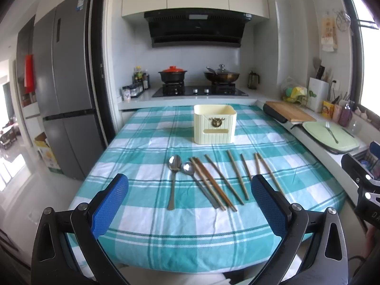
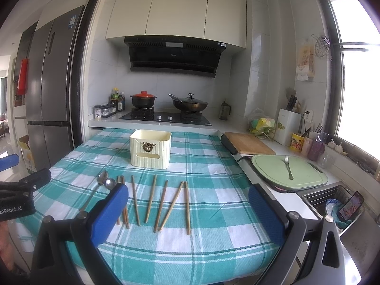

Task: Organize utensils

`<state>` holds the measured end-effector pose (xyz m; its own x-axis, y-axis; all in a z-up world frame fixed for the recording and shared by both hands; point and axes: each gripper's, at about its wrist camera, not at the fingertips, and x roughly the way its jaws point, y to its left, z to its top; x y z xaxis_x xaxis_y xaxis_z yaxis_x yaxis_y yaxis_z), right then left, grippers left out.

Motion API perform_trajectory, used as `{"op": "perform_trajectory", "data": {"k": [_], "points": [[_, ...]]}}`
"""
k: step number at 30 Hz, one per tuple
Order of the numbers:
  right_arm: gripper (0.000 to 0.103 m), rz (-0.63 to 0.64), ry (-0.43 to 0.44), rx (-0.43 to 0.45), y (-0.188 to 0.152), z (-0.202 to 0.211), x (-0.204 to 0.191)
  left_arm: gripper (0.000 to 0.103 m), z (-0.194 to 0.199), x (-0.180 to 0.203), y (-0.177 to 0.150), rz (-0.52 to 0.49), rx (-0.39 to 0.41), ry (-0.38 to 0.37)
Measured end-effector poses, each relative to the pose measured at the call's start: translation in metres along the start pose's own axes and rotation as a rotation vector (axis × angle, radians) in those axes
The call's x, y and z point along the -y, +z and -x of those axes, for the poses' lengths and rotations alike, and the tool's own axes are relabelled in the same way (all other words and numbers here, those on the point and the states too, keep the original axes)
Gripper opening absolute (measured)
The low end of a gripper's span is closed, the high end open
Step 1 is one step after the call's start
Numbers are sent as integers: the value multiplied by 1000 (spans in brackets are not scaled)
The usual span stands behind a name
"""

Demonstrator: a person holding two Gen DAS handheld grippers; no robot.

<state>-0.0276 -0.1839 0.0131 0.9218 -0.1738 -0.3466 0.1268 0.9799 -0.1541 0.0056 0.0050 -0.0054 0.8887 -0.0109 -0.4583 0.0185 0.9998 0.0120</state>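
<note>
Two metal spoons (image 1: 174, 166) (image 2: 102, 178) and several wooden chopsticks (image 1: 235, 173) (image 2: 161, 201) lie in a row on the teal checked tablecloth (image 1: 147, 147) (image 2: 213, 166). Behind them stands a cream ribbed utensil holder (image 1: 215, 124) (image 2: 150, 148), upright with its top open. My left gripper (image 1: 190, 187) hangs open above the near part of the row, holding nothing. My right gripper (image 2: 188, 198) is open too, over the chopsticks. Part of the left gripper (image 2: 14, 190) shows at the left edge of the right wrist view.
A counter runs along the right with a wooden cutting board (image 2: 248, 142), a green board (image 2: 306, 178) with a fork (image 2: 288, 167) on it, and a sink (image 2: 332, 204). The stove (image 1: 199, 91) with two pots is behind the table. A fridge (image 1: 64, 90) stands left.
</note>
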Motion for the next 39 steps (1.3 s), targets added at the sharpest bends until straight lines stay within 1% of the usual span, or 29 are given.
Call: {"op": "perform_trajectory", "data": {"k": [10,19,34,39], "points": [[103,-2,-1,-2,-5,-3,0,103,-1,0,-2,3,7,-2],[103,-6,-1,-5,-5,-5,0,103,0,3,-1,-15,14,-9],[103,-12,-3,-12,-7,-8,-1,103,-1,10,0,-41,10,8],[103,-13,-5,-16,-8,-10,-2,103,-1,7,2,-26,4,9]]}}
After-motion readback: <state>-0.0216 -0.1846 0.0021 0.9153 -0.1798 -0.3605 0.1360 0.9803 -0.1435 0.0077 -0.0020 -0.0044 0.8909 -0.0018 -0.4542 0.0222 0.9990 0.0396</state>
